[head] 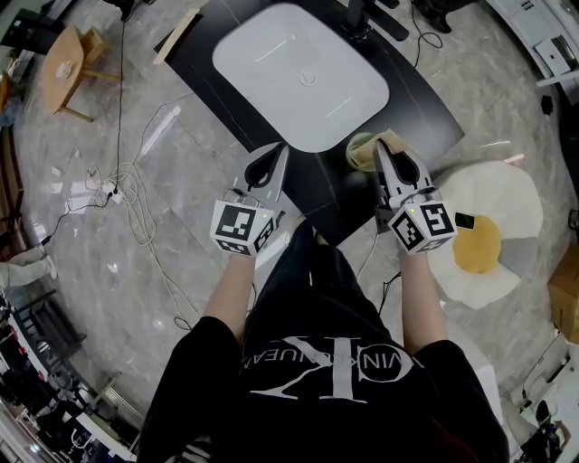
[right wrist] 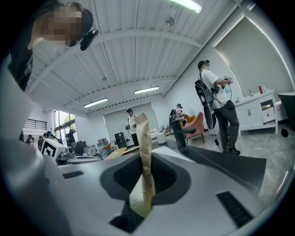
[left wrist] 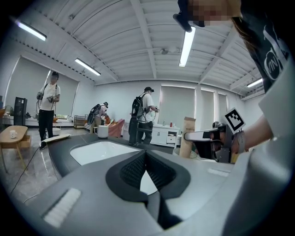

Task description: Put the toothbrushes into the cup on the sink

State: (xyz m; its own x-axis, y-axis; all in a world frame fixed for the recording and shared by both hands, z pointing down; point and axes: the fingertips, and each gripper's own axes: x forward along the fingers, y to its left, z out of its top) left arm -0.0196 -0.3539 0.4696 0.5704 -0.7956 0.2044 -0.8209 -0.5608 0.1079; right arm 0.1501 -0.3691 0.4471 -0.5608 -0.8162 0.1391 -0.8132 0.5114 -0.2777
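A white sink basin (head: pixel 298 72) is set in a black counter (head: pixel 425 108). A pale green cup (head: pixel 359 154) stands on the counter at the basin's right corner. My right gripper (head: pixel 382 146) hovers right beside the cup, shut on a tan paper-wrapped toothbrush (right wrist: pixel 144 143) that stands upright between its pads (right wrist: pixel 161 177). From the left gripper view the same packet (left wrist: pixel 187 133) sticks up at the right gripper (left wrist: pixel 203 136). My left gripper (head: pixel 279 155) is at the basin's near edge, its jaws (left wrist: pixel 146 159) shut with nothing in them.
A black faucet (head: pixel 357 18) rises behind the basin. A white mug (left wrist: pixel 101 131) sits at the counter's far end. An egg-shaped rug (head: pixel 488 235) lies on the floor at the right, cables (head: pixel 127 190) and a wooden side table (head: pixel 68 63) at the left. Several people stand beyond.
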